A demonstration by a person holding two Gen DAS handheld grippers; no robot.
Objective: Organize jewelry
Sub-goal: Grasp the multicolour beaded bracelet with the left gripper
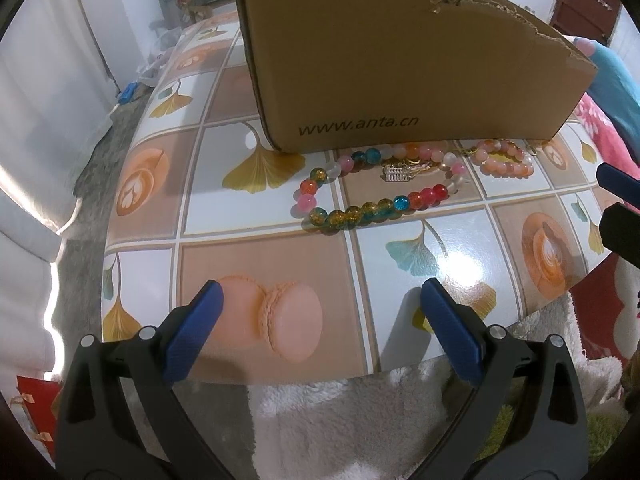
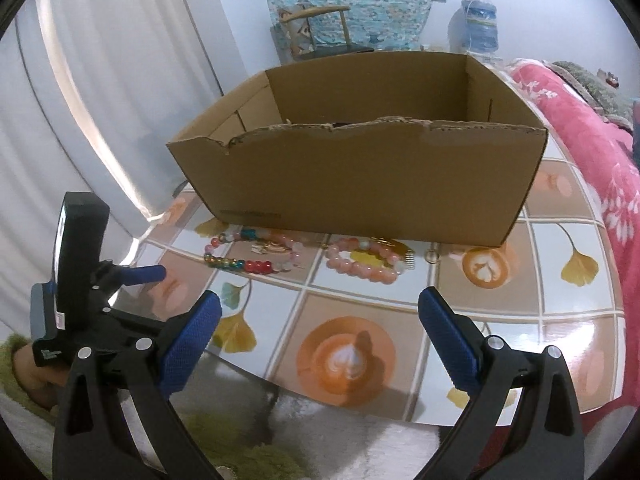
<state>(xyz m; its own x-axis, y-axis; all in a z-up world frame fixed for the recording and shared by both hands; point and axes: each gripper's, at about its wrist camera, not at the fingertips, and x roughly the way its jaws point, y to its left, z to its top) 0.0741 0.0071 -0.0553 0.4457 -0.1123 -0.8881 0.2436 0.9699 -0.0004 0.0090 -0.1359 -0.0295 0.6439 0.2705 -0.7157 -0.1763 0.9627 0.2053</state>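
A multicoloured bead bracelet (image 1: 362, 210) (image 2: 240, 265) lies on the table in front of an open cardboard box (image 1: 400, 60) (image 2: 360, 184). A small gold comb-like clasp (image 1: 397, 174) rests inside its loop. To its right lies a pink bead bracelet (image 1: 506, 160) (image 2: 362, 266), with a gold comb (image 2: 400, 254) and a small ring (image 2: 431, 256) beside it. My left gripper (image 1: 322, 292) stands open near the table's front edge, short of the beads. My right gripper (image 2: 320, 300) is open too, over the front tiles. Both hold nothing.
The low table (image 1: 248, 216) (image 2: 560, 304) carries a tile-print cover with leaves, coffee cups and macarons. A white shaggy rug (image 1: 340, 412) lies in front. White curtains (image 2: 100, 100) hang on the left and a pink blanket (image 2: 592, 148) lies on the right. The left gripper (image 2: 120, 276) shows in the right wrist view.
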